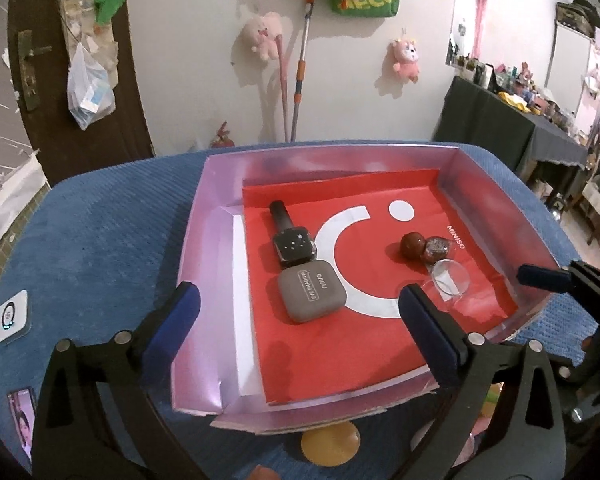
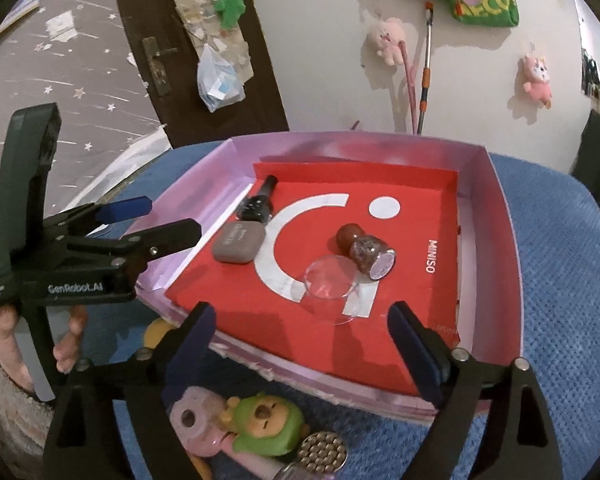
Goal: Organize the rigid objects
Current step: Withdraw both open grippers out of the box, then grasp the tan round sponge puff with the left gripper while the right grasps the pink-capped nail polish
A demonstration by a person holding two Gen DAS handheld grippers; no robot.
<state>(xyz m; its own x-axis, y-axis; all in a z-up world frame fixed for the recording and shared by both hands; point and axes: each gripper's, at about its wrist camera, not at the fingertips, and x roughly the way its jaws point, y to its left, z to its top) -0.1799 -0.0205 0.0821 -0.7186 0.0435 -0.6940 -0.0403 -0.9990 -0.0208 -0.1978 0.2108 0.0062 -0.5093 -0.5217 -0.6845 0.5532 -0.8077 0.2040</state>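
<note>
A pink box lined with red MINISO paper sits on a blue cloth. In it lie a black smartwatch, a grey eyeshadow case, a dark red stone, a glittery bottle and a clear round lens. My left gripper is open and empty above the box's near half. My right gripper is open and empty over the box's near edge; the lens lies just ahead of it. The left gripper also shows in the right wrist view.
On the cloth left of the box lie a white square device and a phone. Near the box's front edge lie a green and yellow bear toy, a pink toy and a round tin of metal balls. A wall and door stand behind.
</note>
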